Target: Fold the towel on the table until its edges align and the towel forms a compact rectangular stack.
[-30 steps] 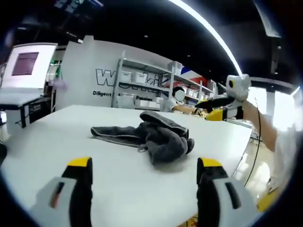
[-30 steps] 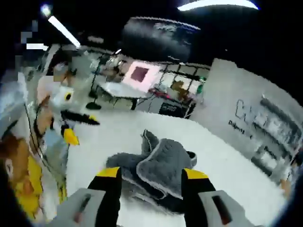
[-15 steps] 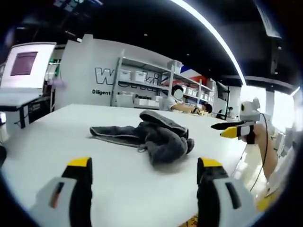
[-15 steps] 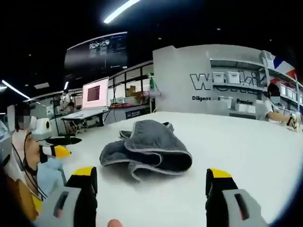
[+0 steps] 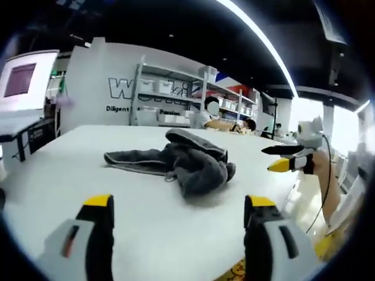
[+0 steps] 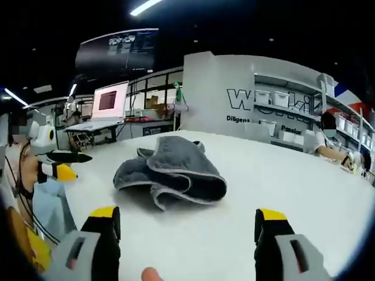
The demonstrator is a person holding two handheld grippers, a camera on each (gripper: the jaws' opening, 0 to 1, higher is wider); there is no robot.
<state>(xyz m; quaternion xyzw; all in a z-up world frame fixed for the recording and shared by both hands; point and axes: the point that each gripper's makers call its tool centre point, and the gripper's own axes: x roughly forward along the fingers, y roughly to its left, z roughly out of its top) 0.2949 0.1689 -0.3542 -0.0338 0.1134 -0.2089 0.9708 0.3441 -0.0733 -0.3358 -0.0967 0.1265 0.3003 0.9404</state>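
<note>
- left gripper (image 5: 176, 219): jaws spread wide with nothing between them, held low over the near edge of the table (image 5: 53, 175), well apart from the cloth.
- towel (image 5: 181, 164): grey, lying crumpled in a loose heap near the middle of the white table, one flat tail trailing to its left in the left gripper view and a bunched, overlapped mound at the right. no edges are aligned; folding has not begun, by my judgement.
- right gripper (image 6: 190, 234): jaws likewise parted and empty, facing the towel (image 6: 170, 170) from the other side; it also appears at the right of the left gripper view, off the table edge.
- risk: a corner is hard to pick out in the heap. a pinch on the mound would likely catch several layers at once, and lifting would drag the whole bundle rather than spread it.
- risk: the two grippers taking hold of mismatched edges would twist the cloth, leaving a skewed fold.
- risk: pulling toward either near edge could slide the towel off the table.
</note>
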